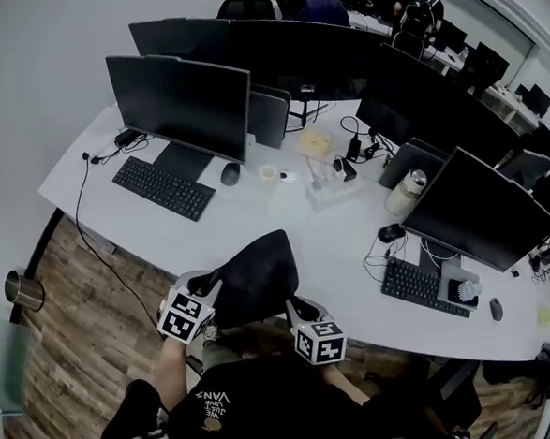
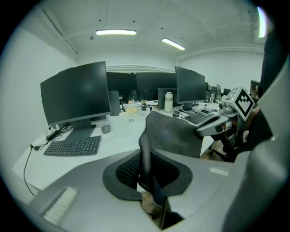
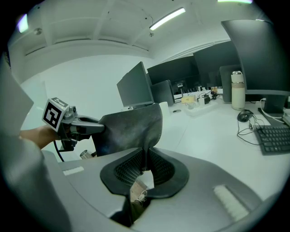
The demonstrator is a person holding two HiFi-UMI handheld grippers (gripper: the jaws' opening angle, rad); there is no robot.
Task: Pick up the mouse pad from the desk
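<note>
A long white curved worktop (image 1: 339,256) sweeps from the upper left to the lower right of the head view. On its upper left part stands a wide black flat monitor (image 1: 180,103), with a black rectangular keyboard (image 1: 163,187) in front of it.

The dark grey flexible fabric mouse pad (image 1: 255,271) sits at the lower centre of that view, over the worktop's near edge. It stands upright and slightly curled, held between the two tools.

The left hand-held gripper (image 1: 205,286) grips the pad's left edge. In the left gripper view its jaws stand narrow, clamped on the thin pad (image 2: 176,133), which stretches toward the right of the frame. The right hand-held gripper (image 1: 298,308) grips the pad's right edge. In the right gripper view its jaws are likewise narrow on the pad (image 3: 131,129), which rises toward the upper left of the frame.

A small dark computer mouse (image 1: 230,174) lies just right of the keyboard.
</note>
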